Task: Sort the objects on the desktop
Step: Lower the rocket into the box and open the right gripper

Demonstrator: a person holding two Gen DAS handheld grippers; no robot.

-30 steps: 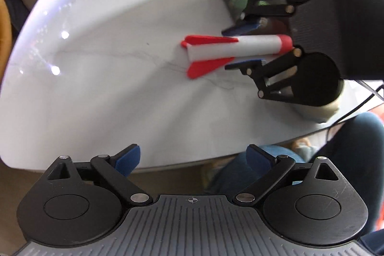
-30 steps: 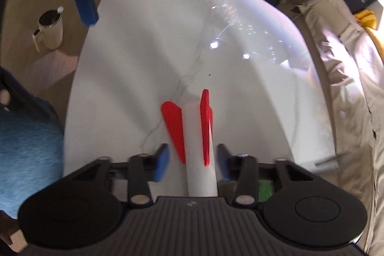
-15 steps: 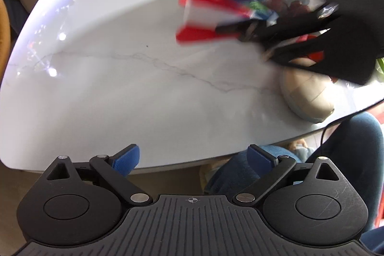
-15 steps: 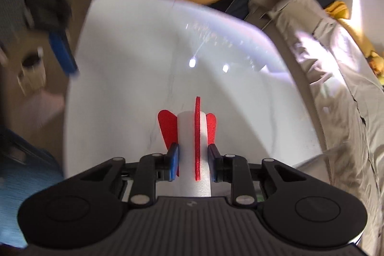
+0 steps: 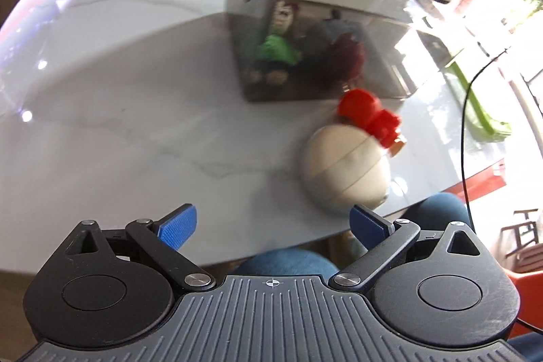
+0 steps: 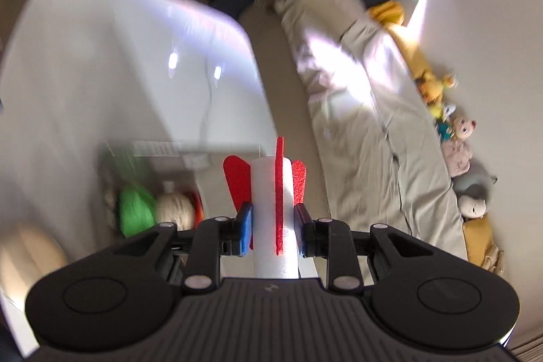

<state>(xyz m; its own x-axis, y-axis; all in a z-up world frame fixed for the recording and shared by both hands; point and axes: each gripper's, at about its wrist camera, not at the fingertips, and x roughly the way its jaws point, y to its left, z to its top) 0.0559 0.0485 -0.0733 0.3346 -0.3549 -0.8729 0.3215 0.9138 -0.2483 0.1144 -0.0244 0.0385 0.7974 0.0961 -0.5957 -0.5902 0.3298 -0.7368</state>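
Observation:
My right gripper (image 6: pixel 273 228) is shut on a white foam rocket (image 6: pixel 271 209) with red fins and holds it in the air above a clear plastic bin (image 6: pixel 163 158) of toys. The bin also shows in the left wrist view (image 5: pixel 305 22), with a green-and-red doll (image 5: pixel 276 36) inside. My left gripper (image 5: pixel 273 223) is open and empty over the near edge of the white marble table (image 5: pixel 118 124). A beige egg-shaped toy (image 5: pixel 342 172) and a red toy piece (image 5: pixel 370 114) lie on the table just past its right finger.
A green strip (image 5: pixel 475 104) and a black cable (image 5: pixel 465 124) lie at the table's right. A person's blue-jeaned knees (image 5: pixel 288 260) are below the table edge. A beige sofa (image 6: pixel 366 124) with plush toys (image 6: pixel 458 141) is beyond the table.
My right gripper closed on the rocket, lifted it off the table and carried it over the bin. My left gripper swung right, bringing the bin and the egg toy into view.

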